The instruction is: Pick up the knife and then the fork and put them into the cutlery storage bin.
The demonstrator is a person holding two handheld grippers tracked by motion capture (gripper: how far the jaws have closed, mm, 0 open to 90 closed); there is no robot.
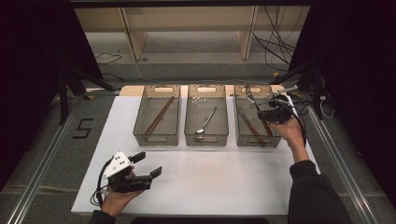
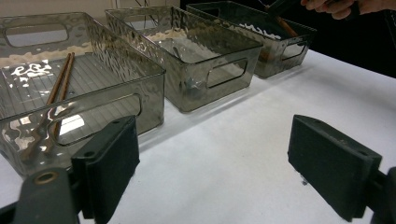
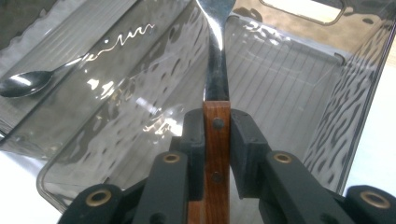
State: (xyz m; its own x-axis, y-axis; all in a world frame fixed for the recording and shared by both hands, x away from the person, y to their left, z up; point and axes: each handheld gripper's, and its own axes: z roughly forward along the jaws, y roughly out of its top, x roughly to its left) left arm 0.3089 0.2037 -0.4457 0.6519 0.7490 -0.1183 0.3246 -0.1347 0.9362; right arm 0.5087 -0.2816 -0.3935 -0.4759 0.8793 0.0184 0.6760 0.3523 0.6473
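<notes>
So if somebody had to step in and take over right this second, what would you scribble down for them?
Right gripper: shut on a wood-handled utensil, held over the right bin; its far end is cut off in the right gripper view, so I can't tell fork from knife.
Left gripper: open, empty, over the white mat near the front.
Done: chopsticks lie in the left bin, a spoon in the middle bin, and one wood-handled piece already lies in the right bin.
Left: probably lower the held utensil into the right bin and let go.
</notes>
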